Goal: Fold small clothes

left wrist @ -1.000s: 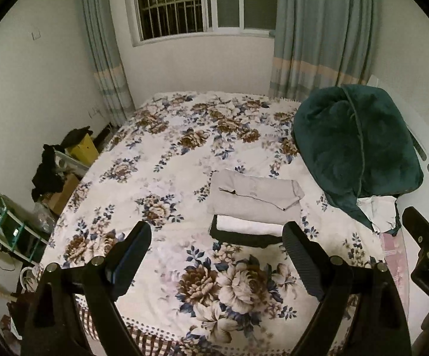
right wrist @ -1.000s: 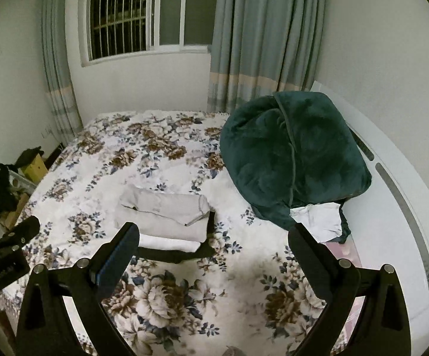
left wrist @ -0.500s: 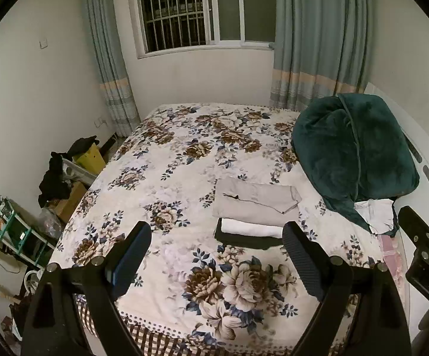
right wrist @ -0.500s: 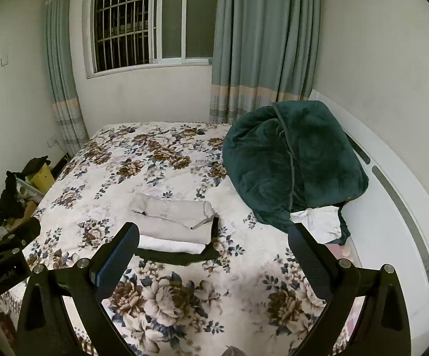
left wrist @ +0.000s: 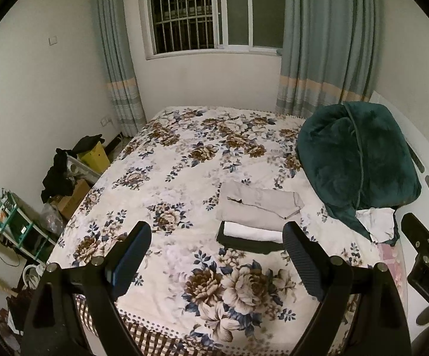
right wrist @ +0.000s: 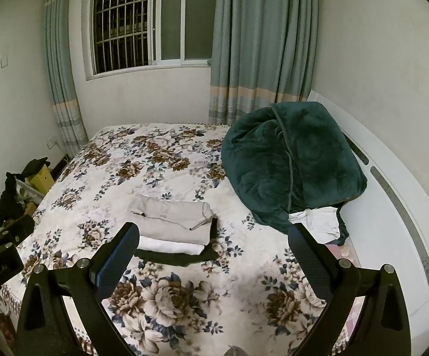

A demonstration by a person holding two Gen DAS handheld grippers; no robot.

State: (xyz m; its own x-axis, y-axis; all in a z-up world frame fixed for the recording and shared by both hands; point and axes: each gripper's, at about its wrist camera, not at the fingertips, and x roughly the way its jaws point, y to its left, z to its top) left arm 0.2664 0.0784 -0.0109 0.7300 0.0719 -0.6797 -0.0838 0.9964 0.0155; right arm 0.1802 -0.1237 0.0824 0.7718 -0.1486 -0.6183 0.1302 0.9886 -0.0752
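Folded stack [left wrist: 256, 219] sitting mid-bed [left wrist: 184, 154], just beside green blanket [left wrist: 354, 160], long axis running across claws' line. Left claw [left wrist: 217, 255] and right claw [right wrist: 214, 258] both hanging wide, empty, stack lying ahead; left nearer.

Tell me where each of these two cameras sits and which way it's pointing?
Left wrist: on the left gripper, above the bed's near edge, facing the window; its open fingers show, the right gripper at right.
Right wrist: on the right gripper, same facing; its open fingers show.
Both share the folded clothes stack and green blanket.
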